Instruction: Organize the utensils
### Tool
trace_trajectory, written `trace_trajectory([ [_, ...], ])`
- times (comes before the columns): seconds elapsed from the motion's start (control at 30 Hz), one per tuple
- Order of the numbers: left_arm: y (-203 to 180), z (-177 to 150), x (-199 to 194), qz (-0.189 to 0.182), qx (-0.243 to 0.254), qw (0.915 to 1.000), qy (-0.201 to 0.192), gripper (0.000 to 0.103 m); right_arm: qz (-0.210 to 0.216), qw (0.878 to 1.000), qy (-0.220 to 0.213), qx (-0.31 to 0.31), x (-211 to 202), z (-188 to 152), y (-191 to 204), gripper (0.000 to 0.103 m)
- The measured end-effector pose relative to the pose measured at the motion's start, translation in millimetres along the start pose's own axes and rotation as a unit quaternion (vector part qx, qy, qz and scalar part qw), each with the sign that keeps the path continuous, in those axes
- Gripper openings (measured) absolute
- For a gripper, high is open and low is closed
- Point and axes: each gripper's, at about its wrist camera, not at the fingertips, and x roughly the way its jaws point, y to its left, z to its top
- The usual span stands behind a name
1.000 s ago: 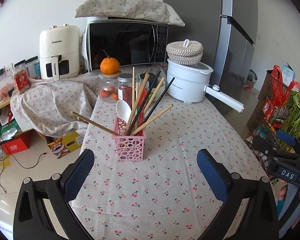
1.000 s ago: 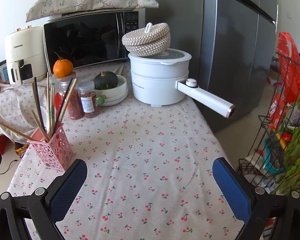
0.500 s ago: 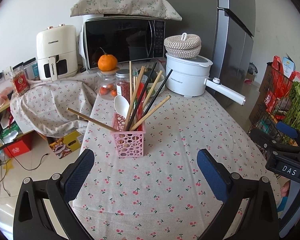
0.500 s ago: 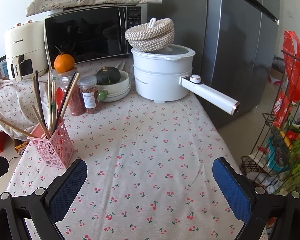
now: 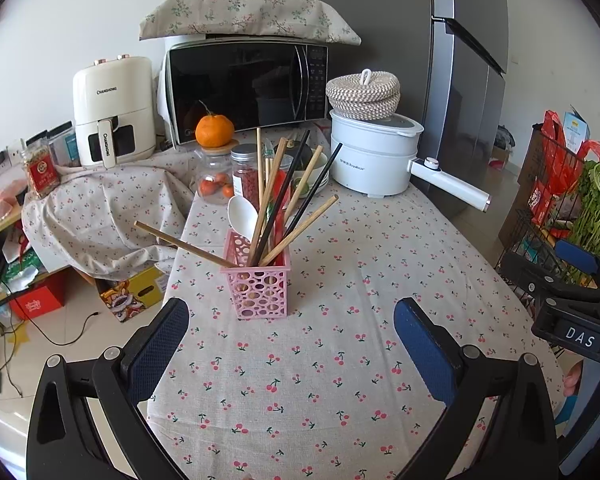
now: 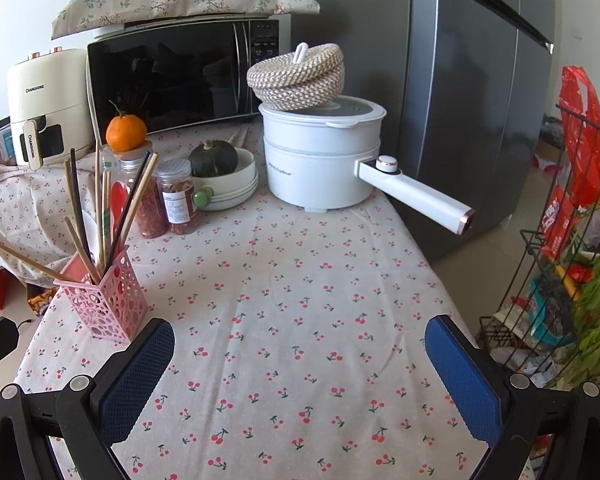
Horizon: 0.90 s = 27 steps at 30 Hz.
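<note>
the left gripper [image 5: 291, 342] is spread wide and holds nothing, hovering above the table [image 5: 340, 380] with its cherry-print cloth. directly ahead of it, between the two blue pads, the pink holder [image 5: 258, 282] stands upright near the table's left edge. it carries wooden chopsticks [image 5: 300, 226], black chopsticks [image 5: 315, 190] and a white spoon [image 5: 240, 213], all leaning outward; one wooden stick [image 5: 180, 242] juts far to the left. only the left wrist view shows the floor left of the table with a yellow box [image 5: 134, 292], and the right gripper's body [image 5: 572, 312] at the far right edge. the right gripper [image 6: 299, 364] is likewise wide open and empty over bare cloth. in its view the pink holder sits at the far left, just beyond the left pad. this view alone clearly shows the green squash [image 6: 214, 158] in a white bowl [image 6: 236, 186], and the white pot [image 6: 324, 160] with its handle [image 6: 416, 194] overhanging the table's right edge.
</note>
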Motion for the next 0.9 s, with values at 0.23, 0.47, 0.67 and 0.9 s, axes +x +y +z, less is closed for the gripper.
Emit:
trace_trajectory([
  [0.23, -3.5, 0.2, -3.6, -0.006, 0.007, 1.0, 0.002, 0.103, 0.0, 1.0, 0.001, 0.001, 0.2, 0.1, 1.1, 0.103],
  [0.47, -7.0, -0.3, -5.9, -0.014, 0.01, 0.9998, 0.008, 0.103, 0.0, 1.0, 0.003, 0.001, 1.4, -0.7, 2.9, 0.103],
  [0.67, -8.7, -1.2, -7.7, -0.019, 0.013, 0.9997, 0.01, 0.103, 0.0, 1.0, 0.005, 0.0, 2.8, -1.7, 3.7, 0.103],
  [0.9, -9.8, -1.7, -7.6, -0.023, 0.013, 0.9996, 0.011, 0.103, 0.0, 1.0, 0.005, 0.0, 2.7, -1.7, 3.7, 0.103],
])
